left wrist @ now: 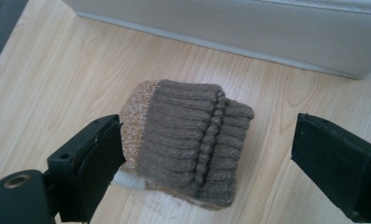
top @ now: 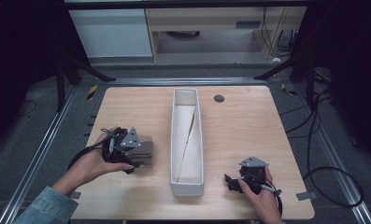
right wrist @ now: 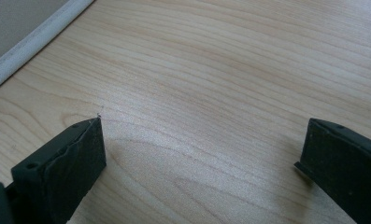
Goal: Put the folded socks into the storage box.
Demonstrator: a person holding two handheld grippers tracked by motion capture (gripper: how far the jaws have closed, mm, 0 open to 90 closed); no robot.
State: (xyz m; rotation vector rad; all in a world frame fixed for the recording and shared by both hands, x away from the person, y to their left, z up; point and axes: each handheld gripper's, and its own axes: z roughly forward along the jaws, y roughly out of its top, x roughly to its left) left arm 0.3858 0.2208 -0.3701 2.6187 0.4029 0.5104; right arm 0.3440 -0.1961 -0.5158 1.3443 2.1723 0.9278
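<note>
my left gripper (left wrist: 199,156) sits wide open w/ the folded brown knit sock (left wrist: 188,140) between its fingers, touching the left one, on the table (top: 248,126). long white bin (top: 187,140) just beyond. right gripper (right wrist: 199,163) also wide open, holding nothing, over bare wood.

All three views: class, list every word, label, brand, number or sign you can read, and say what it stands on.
None can be read. The knitted brown sock bundle, the long white box, the wooden table and both grippers, left and right, carry no legible print.
</note>
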